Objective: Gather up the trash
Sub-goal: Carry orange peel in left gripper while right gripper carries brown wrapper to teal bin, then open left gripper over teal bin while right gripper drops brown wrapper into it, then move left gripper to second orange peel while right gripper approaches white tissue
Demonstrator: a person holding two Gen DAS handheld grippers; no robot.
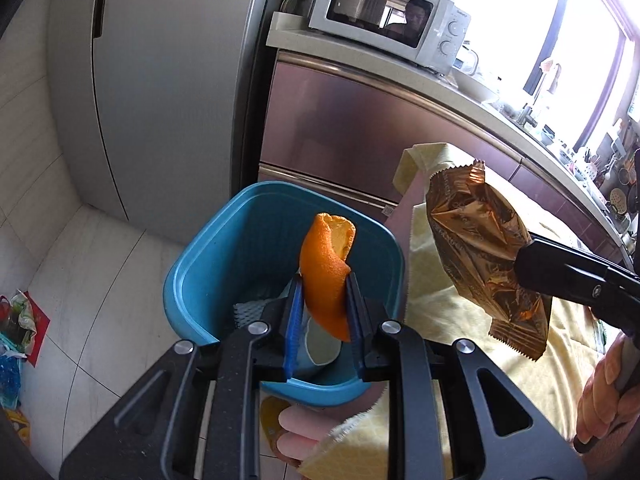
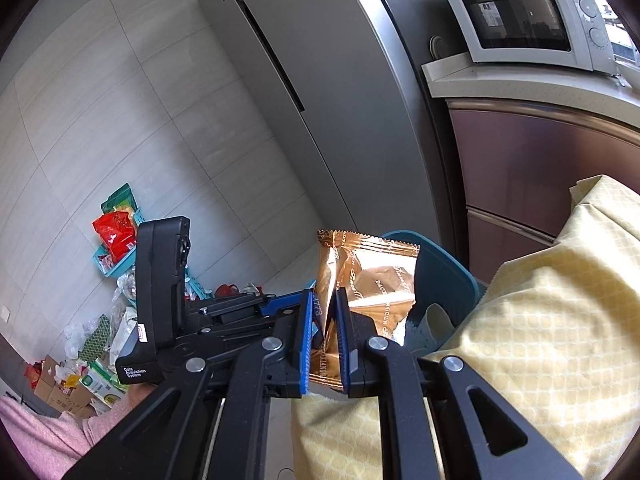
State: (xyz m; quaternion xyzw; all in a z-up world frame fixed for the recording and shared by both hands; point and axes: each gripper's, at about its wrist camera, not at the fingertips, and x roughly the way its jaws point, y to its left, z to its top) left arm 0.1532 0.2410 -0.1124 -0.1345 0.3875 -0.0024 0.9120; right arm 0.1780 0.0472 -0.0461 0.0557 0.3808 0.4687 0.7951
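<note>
Left tool (image 1: 324,304) grips orange peel (image 1: 326,264) above blue bin (image 1: 208,248); right tool (image 2: 324,320) grips gold wrapper (image 2: 372,280) just beside bin. Both collected, neither dropped yet; bin already holds some trash.

Kitchen: pale tiled floor (image 1: 100,280), tall grey fridge (image 1: 160,80), white microwave (image 1: 390,20) on a light bench (image 1: 500,116) over brown cabinets (image 1: 340,120). Bright window (image 1: 520,20) overexposed. Yellow cloth (image 2: 540,320) covers a table. Clutter on floor at far left.

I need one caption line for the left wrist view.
Left gripper holds curled orange peel above blue plastic bin.
</note>
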